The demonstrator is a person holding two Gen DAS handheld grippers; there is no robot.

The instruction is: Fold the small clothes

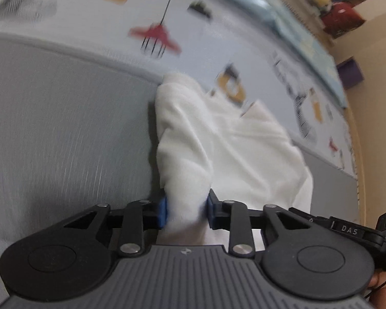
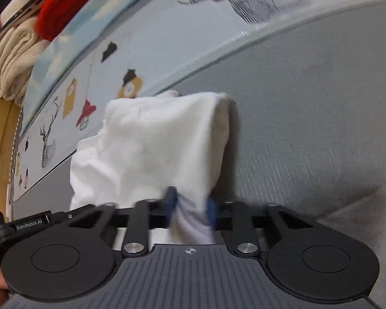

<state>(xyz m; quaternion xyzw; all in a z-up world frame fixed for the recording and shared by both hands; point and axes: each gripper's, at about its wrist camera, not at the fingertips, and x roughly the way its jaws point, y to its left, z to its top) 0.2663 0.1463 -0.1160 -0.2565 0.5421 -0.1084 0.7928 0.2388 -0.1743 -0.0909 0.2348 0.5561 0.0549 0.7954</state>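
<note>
A small white garment (image 1: 218, 139) lies crumpled on a grey bedcover (image 1: 64, 128), partly over a pale printed sheet (image 1: 115, 33). My left gripper (image 1: 185, 209) is shut on a bunched fold at the garment's near left edge, and cloth fills the gap between its blue pads (image 1: 162, 211). In the right wrist view the same white garment (image 2: 154, 139) rises from the grey bedcover (image 2: 308, 128). My right gripper (image 2: 191, 206) is shut on its near right corner, with cloth pinched between the blue pads (image 2: 210, 209). The two grippers sit side by side, close together.
The printed sheet (image 2: 167, 33) with deer and lamp figures runs behind the garment. Beyond it are piled clothes, a red one (image 2: 56, 7) and a beige one (image 2: 10, 64). A purple box (image 1: 352, 73) and a red item (image 1: 342, 20) stand near the tan wall.
</note>
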